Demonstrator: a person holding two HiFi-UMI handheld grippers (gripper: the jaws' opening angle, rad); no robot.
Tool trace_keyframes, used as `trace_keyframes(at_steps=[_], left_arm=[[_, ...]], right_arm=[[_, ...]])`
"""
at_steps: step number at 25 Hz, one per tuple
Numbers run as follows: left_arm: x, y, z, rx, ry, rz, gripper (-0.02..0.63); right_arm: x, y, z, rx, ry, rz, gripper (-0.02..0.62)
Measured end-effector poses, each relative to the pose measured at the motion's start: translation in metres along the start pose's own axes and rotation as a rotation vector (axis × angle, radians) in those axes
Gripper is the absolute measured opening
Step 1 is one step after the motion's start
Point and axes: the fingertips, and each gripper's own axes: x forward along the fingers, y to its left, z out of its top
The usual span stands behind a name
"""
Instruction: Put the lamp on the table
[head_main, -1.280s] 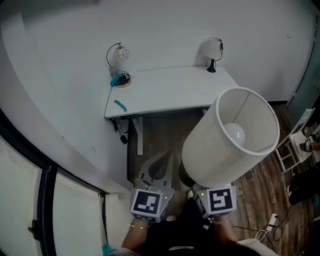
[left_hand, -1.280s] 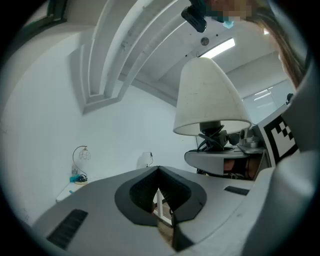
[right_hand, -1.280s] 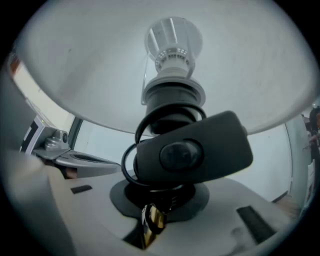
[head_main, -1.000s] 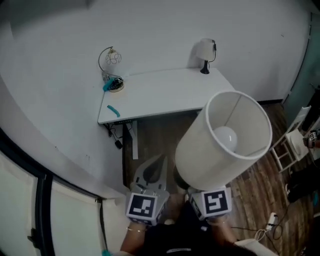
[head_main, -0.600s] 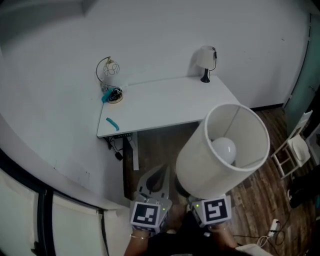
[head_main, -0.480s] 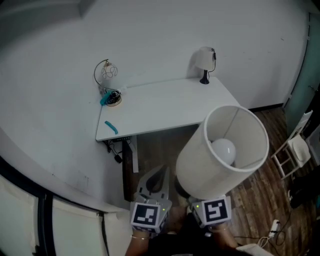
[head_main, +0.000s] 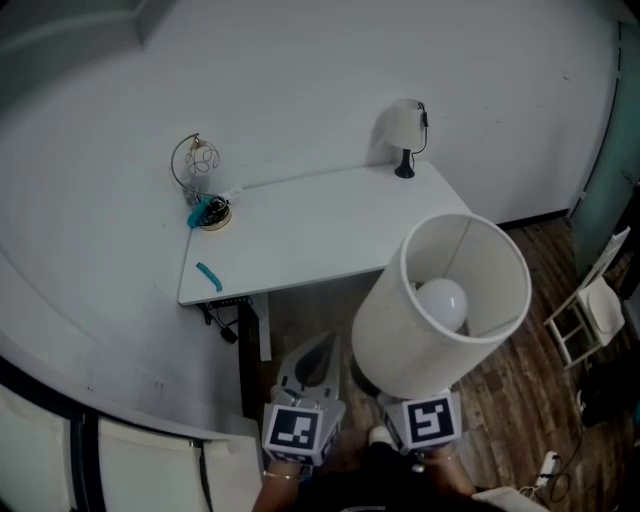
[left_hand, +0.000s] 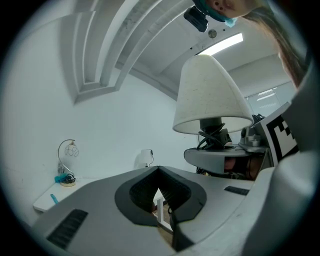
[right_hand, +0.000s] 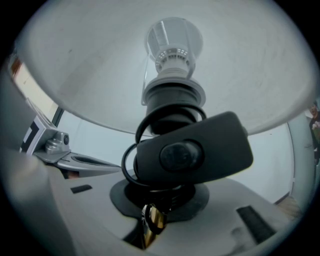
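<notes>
White desk (head_main: 330, 215) against the wall, well ahead of both tools. Lamp (head_main: 400, 330) not on it: it's up in the air over the wood floor (head_main: 520, 400), near the desk's front right corner, white shade tilted with the open end up and the bulb (head_main: 441, 300) visible inside. Right tool (right_hand: 159, 202) clamped on the lamp's dark stem below the shade. Left tool (left_hand: 159, 169) just beside it, jaws together, nothing in them. On the desk: small shaded lamp (head_main: 405, 130) far right corner, wire-globe lamp (head_main: 195, 160) far left corner, teal strip (head_main: 209, 275) near the left front edge. Black cord switch (right_hand: 192, 152) and looped cord sit right at the right tool's jaws.
</notes>
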Motion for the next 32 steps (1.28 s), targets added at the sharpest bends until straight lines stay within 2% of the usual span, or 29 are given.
trace_keyframes(at_steps=[9,16,32], left_arm=[[0.060,-0.012,0.000,-0.003,0.006,0.020,-0.002],[0.097,-0.023,-0.003,-0.016,-0.002,0.065,-0.002],[0.103,-0.019,-0.011,-0.007,0.002,0.175,-0.002]], right_arm=[[0.030,-0.054,-0.009,0.007,-0.007,0.025,0.057],[0.043,-0.089,-0.015,0.003,-0.023,0.065,0.057],[0.049,-0.100,-0.027,-0.004,-0.029,0.131,0.057]])
